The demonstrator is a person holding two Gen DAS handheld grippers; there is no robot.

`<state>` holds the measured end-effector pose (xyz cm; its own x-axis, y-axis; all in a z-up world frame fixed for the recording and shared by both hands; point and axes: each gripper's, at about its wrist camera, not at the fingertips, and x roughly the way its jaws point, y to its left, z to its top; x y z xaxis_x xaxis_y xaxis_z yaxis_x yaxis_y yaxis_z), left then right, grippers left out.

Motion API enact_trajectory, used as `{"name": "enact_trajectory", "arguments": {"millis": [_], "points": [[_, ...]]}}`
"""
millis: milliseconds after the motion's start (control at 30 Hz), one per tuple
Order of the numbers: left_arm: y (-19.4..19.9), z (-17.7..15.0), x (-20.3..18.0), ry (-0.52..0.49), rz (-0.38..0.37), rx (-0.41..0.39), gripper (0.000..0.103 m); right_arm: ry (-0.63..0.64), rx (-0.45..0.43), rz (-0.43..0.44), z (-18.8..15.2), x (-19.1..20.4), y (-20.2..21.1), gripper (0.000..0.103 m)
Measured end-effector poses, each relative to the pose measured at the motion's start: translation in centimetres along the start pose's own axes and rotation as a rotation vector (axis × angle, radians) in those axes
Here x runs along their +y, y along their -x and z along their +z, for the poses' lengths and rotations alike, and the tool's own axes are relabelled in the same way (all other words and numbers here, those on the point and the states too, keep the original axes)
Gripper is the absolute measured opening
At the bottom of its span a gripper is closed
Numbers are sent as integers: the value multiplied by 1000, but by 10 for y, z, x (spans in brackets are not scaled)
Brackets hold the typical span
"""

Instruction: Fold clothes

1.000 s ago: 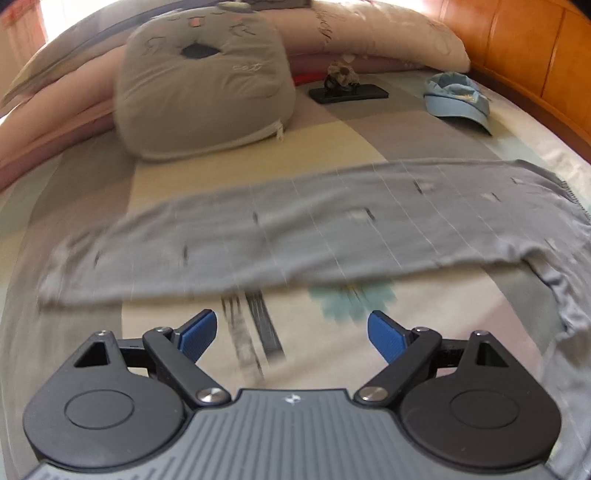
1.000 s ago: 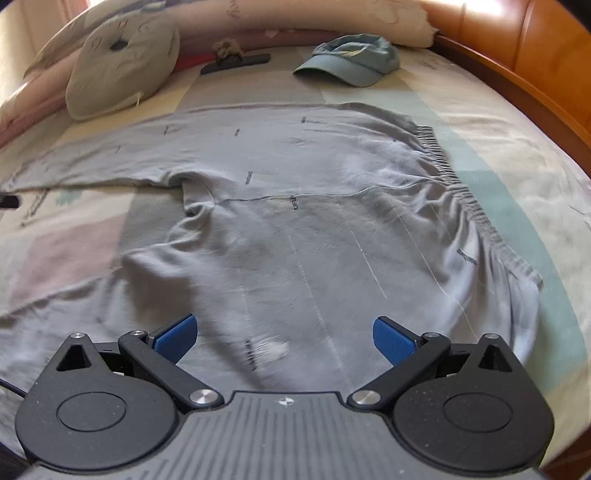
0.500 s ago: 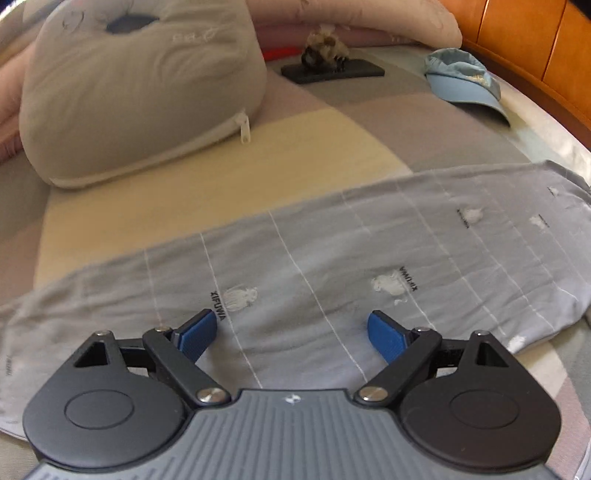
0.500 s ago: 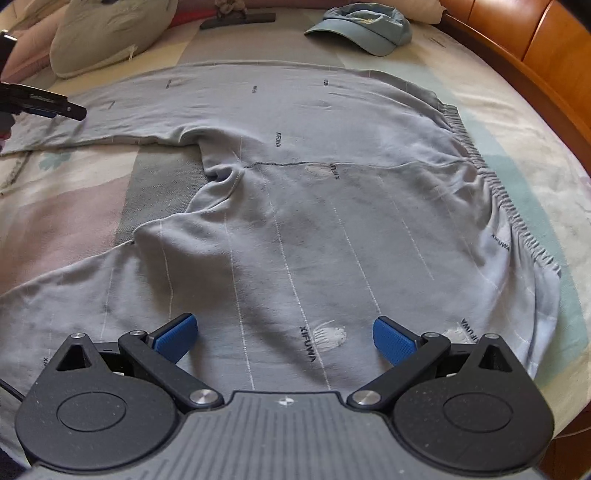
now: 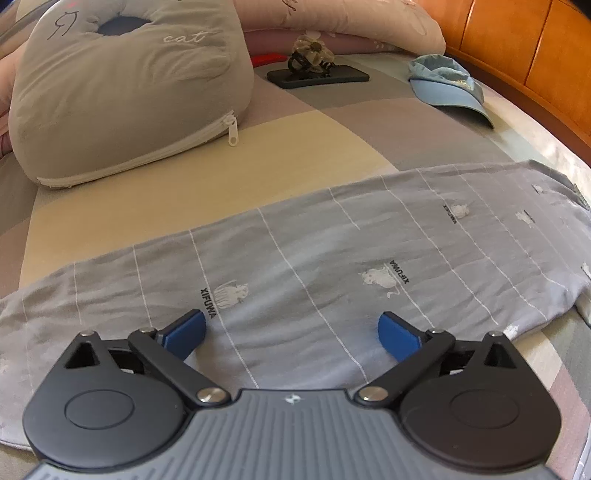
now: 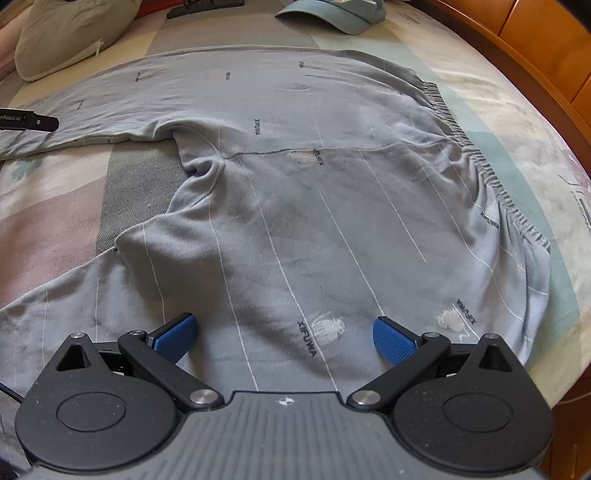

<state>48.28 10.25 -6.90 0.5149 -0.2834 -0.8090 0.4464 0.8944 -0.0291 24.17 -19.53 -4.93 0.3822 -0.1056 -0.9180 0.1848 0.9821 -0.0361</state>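
Grey striped pajama pants point(image 6: 295, 206) lie spread flat on the bed point(image 6: 524, 122), waistband point(image 6: 491, 177) toward its wooden-framed edge, legs splayed apart toward the opposite side. The left gripper point(image 5: 291, 334) hangs low over the far leg point(image 5: 332, 258), jaws wide and opening, gripping nothing. The right gripper point(image 6: 284, 338) hangs over the near leg, jaws wide, empty. Toward the head of the bed lie a grey cat pillow point(image 5: 125, 85), a dark phone point(image 5: 317, 76) and a blue cap point(image 5: 447, 86).

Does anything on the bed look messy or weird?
The grey trousers are a bit messy: cloth bunches into wrinkles at the crotch, and the two legs splay apart instead of lying together. The blue cap just sits near the pillows.
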Motion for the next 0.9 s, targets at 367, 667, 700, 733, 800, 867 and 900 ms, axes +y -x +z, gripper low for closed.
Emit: {"name": "enact_trajectory", "arguments": {"millis": [367,667,700,733,800,867,900], "points": [[5,-1,2,22,2,18,100,-10,4,6,0,-1,-1,103],[57,-11,-3,3,62,-45,100,83,-167,13,11,5,19,103],[61,-10,-5,-4,65,-46,100,100,-195,31,14,7,22,103],[63,-7,-8,-15,72,-44,100,112,-209,39,15,8,23,103],[62,0,-16,-38,83,-42,100,133,-229,50,18,10,23,103],[59,10,-27,-61,88,-41,100,137,-223,59,18,7,19,103],[55,15,-34,-74,79,-44,100,129,-220,62,17,4,17,103]]}}
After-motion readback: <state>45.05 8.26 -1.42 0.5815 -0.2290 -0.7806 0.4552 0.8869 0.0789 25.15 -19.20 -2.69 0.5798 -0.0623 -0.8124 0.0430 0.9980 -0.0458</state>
